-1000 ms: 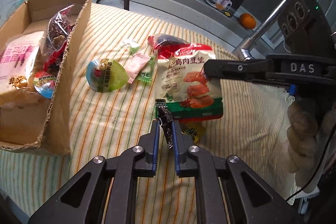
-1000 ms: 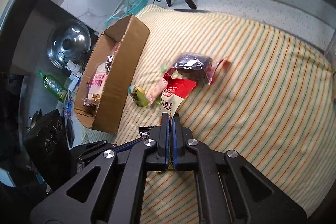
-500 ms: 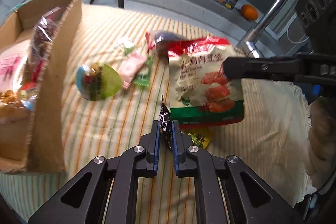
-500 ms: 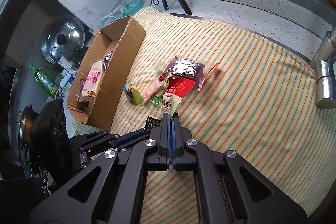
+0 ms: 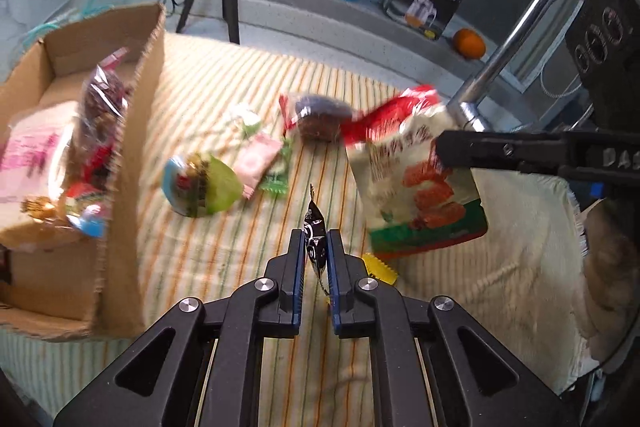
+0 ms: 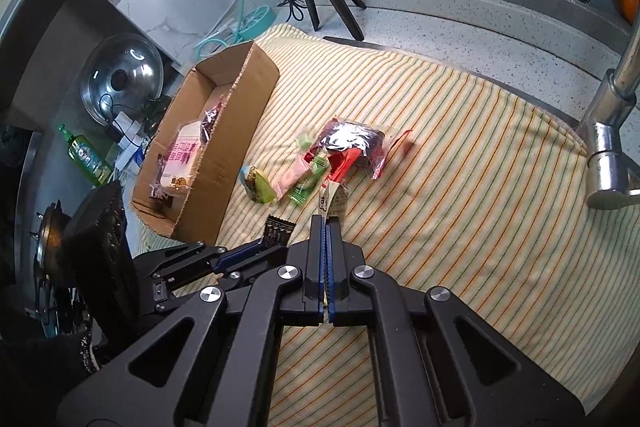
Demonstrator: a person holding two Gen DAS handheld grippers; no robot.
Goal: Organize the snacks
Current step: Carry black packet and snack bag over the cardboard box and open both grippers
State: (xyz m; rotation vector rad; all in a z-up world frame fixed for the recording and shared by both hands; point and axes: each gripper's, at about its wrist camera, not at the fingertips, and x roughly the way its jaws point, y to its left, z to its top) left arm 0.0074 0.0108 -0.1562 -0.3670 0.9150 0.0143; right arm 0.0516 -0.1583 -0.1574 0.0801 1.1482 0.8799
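- The left tongs (image 5: 316,251) are clenched on a small black sachet (image 5: 314,227), which stands upright between the pads, clear of the striped cloth (image 5: 192,99) that covers the tabletop.
- The right tongs (image 6: 326,227) are clenched on the edge of a large white, red and green snack bag (image 5: 416,187). The bag hangs off the cloth, to the right of and ahead of the left tongs.
- The cardboard box (image 5: 148,115) stands to the left of both tongs. It already holds several packets: a pink-and-white bag (image 5: 28,151), a clear bag with dark contents (image 5: 102,103) and smaller items at its near end.
- Judged progress: partly done. Some snacks are boxed and two are in the tongs, but neither is over the box yet.
- Remaining on the cloth, ahead of the left tongs and between the tongs and the box:
- a green-and-blue round packet (image 5: 204,187);
- a pink wrapper (image 5: 258,163);
- small green candies (image 5: 276,179);
- a dark packet with red ends (image 5: 320,115), farther ahead.
- A yellow wrapper (image 5: 380,269) lies just to the right of the left tongs, under the hanging bag.
- Judged remaining work: carry both held items leftward to the box, then collect the loose pieces.
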